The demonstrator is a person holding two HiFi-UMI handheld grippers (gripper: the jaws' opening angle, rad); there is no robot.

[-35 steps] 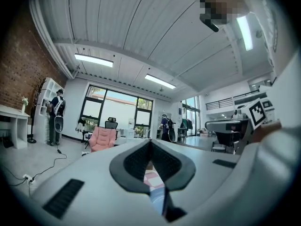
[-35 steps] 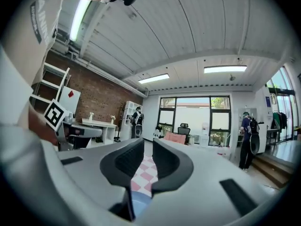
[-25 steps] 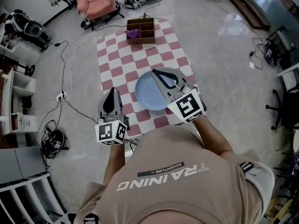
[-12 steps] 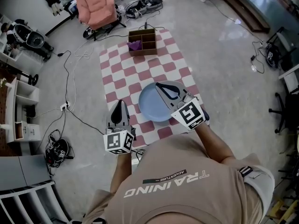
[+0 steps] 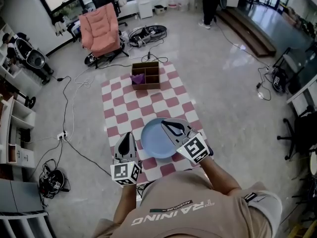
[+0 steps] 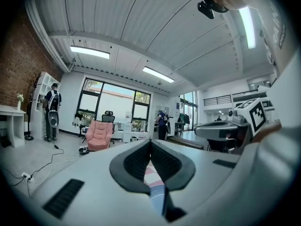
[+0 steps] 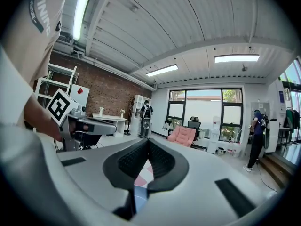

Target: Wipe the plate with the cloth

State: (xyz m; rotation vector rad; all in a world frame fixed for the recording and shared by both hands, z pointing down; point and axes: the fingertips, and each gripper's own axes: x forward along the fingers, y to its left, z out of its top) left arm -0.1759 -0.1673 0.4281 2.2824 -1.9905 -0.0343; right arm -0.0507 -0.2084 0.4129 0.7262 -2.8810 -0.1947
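A blue plate is seen lying on the near part of a red-and-white checked mat that is spread on the floor. The right gripper is held over the plate's right half. Its jaws are closed together with nothing between them, and the plate is seen as a blue sliver beneath them in the right gripper view. The left gripper is held just left of the plate, above the mat's near left edge, and its jaws are likewise pressed together and empty. The purple cloth is found in a left compartment of a wooden divided box at the mat's far end, well apart from both grippers. A pink chair is seen beyond the box.
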